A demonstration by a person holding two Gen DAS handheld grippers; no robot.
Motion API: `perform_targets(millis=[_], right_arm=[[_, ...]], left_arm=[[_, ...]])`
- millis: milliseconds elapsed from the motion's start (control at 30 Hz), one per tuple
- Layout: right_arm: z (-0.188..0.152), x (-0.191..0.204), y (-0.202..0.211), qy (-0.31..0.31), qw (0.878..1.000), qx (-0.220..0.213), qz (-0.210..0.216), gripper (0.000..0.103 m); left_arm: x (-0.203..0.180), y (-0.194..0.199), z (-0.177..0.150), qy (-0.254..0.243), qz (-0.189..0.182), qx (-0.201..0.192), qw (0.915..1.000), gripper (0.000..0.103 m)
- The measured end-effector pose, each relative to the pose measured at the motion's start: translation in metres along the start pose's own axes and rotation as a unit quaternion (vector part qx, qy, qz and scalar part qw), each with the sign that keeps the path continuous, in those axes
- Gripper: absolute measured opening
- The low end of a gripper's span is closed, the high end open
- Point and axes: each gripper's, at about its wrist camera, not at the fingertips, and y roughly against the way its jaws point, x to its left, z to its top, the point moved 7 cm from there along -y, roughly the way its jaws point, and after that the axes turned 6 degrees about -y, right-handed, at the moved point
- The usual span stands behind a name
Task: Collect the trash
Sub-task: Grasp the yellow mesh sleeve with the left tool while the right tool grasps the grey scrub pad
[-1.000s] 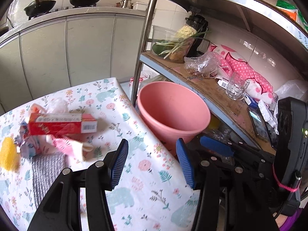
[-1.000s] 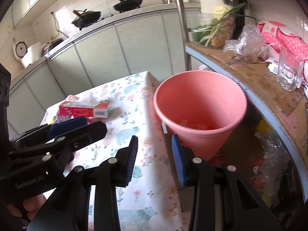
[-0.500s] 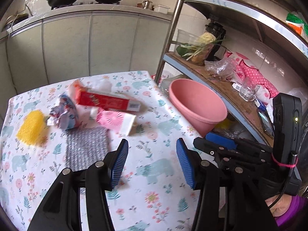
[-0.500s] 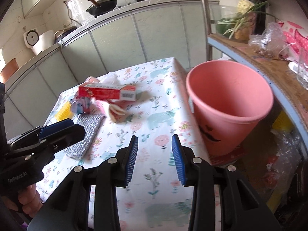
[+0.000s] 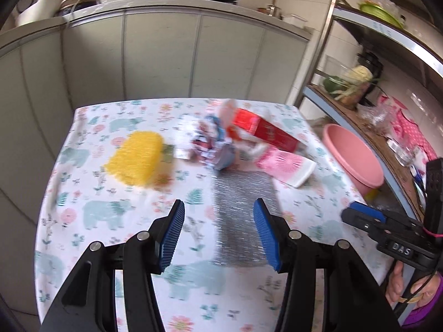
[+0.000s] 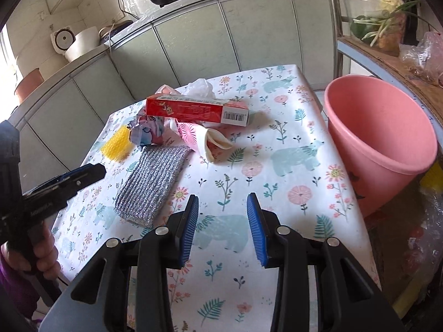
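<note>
The red box [image 6: 197, 109] lies toward the far end of the floral desk [image 6: 290, 149], with a crumpled wrapper [image 6: 146, 132] and a pink-and-white packet [image 6: 200, 138] touching it on the near side. Just nearer lies a silver scouring pad [image 6: 153, 182], a yellow sponge [image 5: 135, 157] to its left. The pink bin [image 6: 379, 141] stands beyond the desk's right edge. Both grippers tilt downward over the desk nearer than the box, left gripper [image 5: 218, 235] and right gripper [image 6: 223, 228] with jaws apart, empty.
</note>
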Motion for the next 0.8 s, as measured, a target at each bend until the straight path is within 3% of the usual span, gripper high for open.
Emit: perform_targets(millis=[300,600,800], right_arm=[[0.000,0.008,-0.017,0.002,1.000,0.024,0.013,0.037],[0.002,0.014,-0.032,0.012,0.999,0.039,0.014,0.037],[0.003,0.019,-0.039,0.015,0.999,0.047,0.016,0.037]], left_arm=[[0.071,-0.016,0.020,0.034,0.058,0.002,0.9977,0.051],[0.112,-0.059,0.037,0.048,0.083,0.028,0.9950,0.051],[0.110,-0.071,0.032,0.059,0.042,0.033,0.9968,0.046]])
